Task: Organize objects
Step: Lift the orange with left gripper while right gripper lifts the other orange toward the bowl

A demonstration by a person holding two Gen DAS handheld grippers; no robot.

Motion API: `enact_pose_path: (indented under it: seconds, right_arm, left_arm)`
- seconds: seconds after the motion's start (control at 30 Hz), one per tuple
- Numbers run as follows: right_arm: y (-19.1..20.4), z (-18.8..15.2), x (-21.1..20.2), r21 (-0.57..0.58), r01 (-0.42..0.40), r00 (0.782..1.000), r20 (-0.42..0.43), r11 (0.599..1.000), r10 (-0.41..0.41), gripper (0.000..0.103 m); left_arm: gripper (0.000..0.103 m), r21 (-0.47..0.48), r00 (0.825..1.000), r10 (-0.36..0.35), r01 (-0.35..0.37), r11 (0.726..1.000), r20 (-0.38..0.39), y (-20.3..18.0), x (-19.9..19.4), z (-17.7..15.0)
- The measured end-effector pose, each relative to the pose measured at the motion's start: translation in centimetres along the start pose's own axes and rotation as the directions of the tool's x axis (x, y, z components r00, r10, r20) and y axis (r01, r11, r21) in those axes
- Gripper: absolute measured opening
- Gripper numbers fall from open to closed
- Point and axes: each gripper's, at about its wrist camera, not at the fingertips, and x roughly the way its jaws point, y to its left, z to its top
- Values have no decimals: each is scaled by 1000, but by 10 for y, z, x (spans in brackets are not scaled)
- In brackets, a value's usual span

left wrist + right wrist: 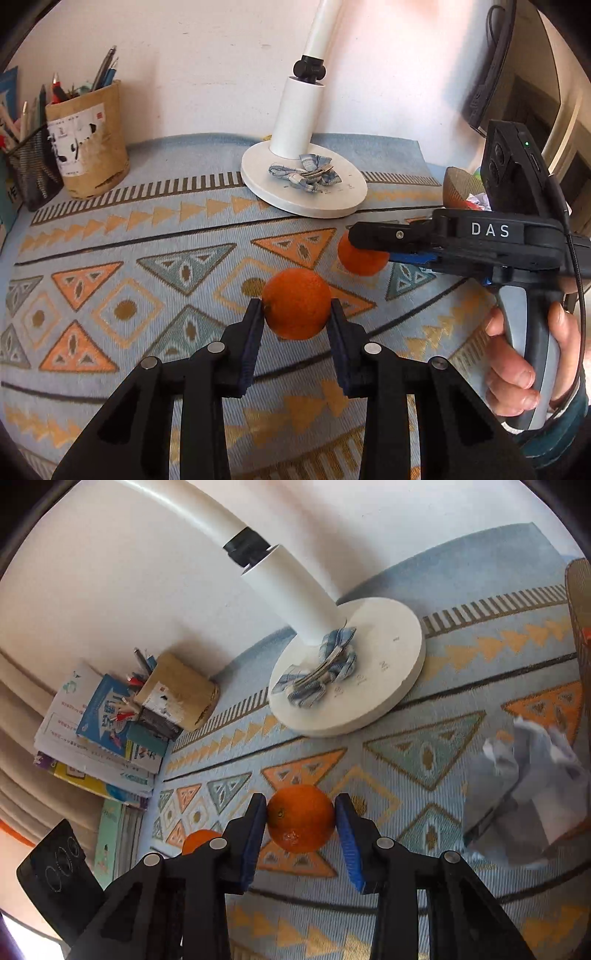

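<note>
Left wrist view shows the left tool [296, 314] clamped on an orange [296, 303], its two pads pressed against the fruit's sides just above the patterned cloth covering the tabletop [110, 258]. Off to the right, the right tool [364, 242] is seen side-on, held in the person's right hand [517, 365], and it grips a second orange [360, 260]. Right wrist view confirms this: the second orange [301, 818] sits squeezed between the blue-padded fingers [349, 843] of the right tool [301, 823], while the first orange [199, 842] peeps out low at the left.

Both fruits appear to be grasped at once, so the step in hand looks like the pick-up, with the carry to a storage place to follow. A brown basket [460, 186], holding crumpled paper, stands near the tabletop's right edge behind the right tool; it seems a likely destination, though nothing confirms that.

Next, each tool would need to lift its orange clear of the cloth without loosening, and the two should keep apart so they do not knock together. A white lamp base [304, 181] with a checked fabric bow [306, 173] on it, and a pen holder [90, 144], stand farther back.
</note>
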Motion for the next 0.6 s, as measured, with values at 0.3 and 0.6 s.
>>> enact_pose_path:
  seconds: [0.3,0.6]
  right_arm:
    - [25,-98,-61,-221,123,992,-5,968,-128,38]
    - [15,-132,-58,-265,148,988,8,953,-151,44]
  left_arm:
    - [31,-92,1000,-1,2,996,18,-20,-34,-58]
    - [32,-69,998,61,-58,996,28,-29,-26,-75]
